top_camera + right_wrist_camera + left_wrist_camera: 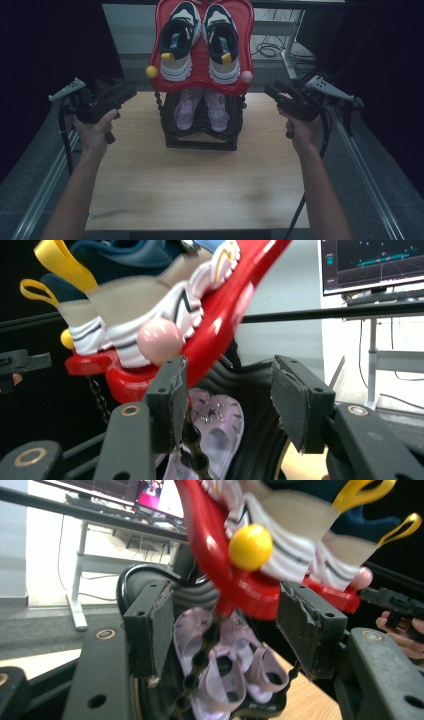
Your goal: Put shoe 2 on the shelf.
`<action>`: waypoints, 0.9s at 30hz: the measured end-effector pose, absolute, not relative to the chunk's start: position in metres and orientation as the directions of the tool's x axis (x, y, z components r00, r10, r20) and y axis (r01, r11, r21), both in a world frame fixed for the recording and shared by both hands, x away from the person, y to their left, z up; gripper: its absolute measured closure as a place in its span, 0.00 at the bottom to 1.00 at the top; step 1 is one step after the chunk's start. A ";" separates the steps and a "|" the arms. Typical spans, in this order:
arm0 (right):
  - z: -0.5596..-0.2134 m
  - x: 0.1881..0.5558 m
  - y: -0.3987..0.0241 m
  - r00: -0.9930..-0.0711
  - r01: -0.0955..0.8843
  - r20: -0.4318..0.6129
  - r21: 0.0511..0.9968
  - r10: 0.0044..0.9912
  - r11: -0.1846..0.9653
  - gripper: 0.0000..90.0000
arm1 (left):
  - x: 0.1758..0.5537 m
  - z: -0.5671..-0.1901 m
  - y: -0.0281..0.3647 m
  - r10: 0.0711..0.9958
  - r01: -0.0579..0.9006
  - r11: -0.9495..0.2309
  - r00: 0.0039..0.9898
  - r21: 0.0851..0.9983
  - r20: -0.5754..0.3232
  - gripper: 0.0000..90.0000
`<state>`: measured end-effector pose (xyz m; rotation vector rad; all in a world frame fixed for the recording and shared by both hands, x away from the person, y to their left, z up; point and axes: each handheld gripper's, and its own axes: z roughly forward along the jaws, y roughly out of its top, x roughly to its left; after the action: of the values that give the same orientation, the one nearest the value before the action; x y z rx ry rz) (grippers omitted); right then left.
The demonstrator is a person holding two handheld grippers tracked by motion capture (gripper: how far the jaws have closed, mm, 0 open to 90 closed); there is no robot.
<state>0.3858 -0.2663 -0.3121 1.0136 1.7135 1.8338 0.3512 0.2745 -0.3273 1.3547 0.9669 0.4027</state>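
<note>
A two-tier shoe rack stands at the table's far middle. Its red upper tray (202, 77) is tilted and carries a pair of navy, white and beige sneakers (179, 37). A yellow ball (151, 71) sits at the tray's left corner, a pink ball (246, 76) at its right. Below, lilac sandals (200, 107) rest on the black lower tier (200, 135). My left gripper (125, 92) is open left of the rack, with the yellow ball (250, 546) ahead of its jaws. My right gripper (272, 92) is open right of the rack, near the pink ball (160, 342).
The wooden table (200, 185) has metal rails along both sides. A black chain (200, 660) hangs from the red tray. Behind the table stand a white desk frame (290, 45), cables on the floor and a monitor (372, 262).
</note>
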 end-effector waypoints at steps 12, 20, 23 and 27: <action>-0.359 0.385 -0.270 -0.636 0.218 0.244 0.967 0.732 -0.132 0.55 | 0.340 -0.371 0.268 0.751 0.319 0.172 0.570 0.932 -0.333 0.44; -0.391 0.382 -0.270 -0.631 0.259 0.265 0.958 0.729 -0.125 0.55 | 0.335 -0.398 0.264 0.740 0.354 0.183 0.565 0.917 -0.365 0.44; -0.405 0.380 -0.269 -0.630 0.278 0.270 0.954 0.729 -0.113 0.55 | 0.335 -0.409 0.262 0.741 0.367 0.180 0.560 0.912 -0.372 0.44; -0.421 0.379 -0.268 -0.629 0.305 0.277 0.947 0.727 -0.097 0.55 | 0.335 -0.424 0.260 0.743 0.388 0.170 0.553 0.906 -0.377 0.44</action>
<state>0.3786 -0.2679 -0.4209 1.1280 1.8495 1.7787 0.3347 0.2596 -0.4244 1.4446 1.0370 0.3304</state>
